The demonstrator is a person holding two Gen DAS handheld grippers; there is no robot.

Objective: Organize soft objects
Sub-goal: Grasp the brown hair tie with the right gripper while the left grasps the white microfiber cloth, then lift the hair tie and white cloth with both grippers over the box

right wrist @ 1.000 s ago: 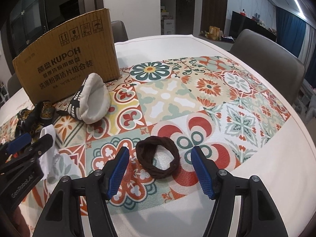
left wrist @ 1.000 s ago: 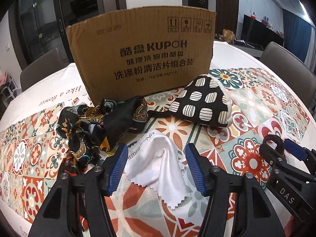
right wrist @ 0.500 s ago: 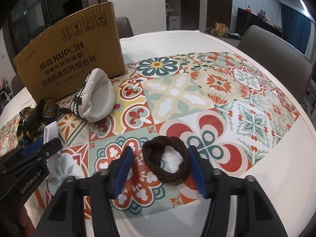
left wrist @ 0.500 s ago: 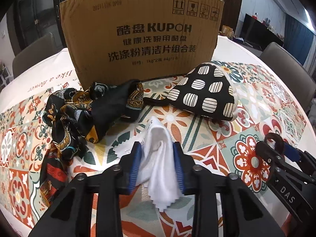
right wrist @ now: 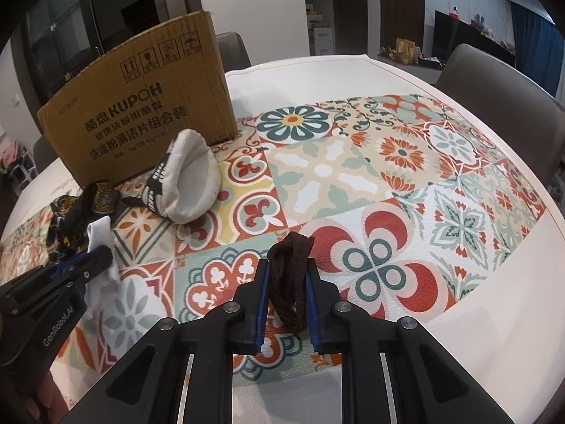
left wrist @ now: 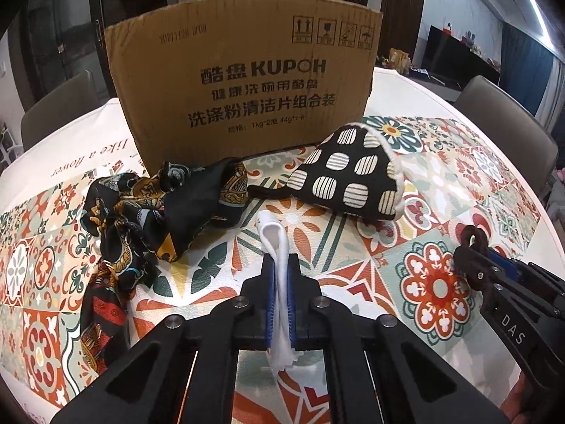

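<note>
The left gripper (left wrist: 280, 265) pinched the white cloth (left wrist: 279, 247), hiding its middle. The right gripper's (right wrist: 287, 268) jaws were closing on the squashed brown twisted hair band (right wrist: 291, 275).

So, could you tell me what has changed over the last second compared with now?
Both grippers closed from wide open. The left gripper pinched the white cloth into an upright fold; the right gripper is closing on the brown hair band, squeezed from a ring into a narrow loop. The scarf, patterned pouch and cardboard box stayed put.
</note>
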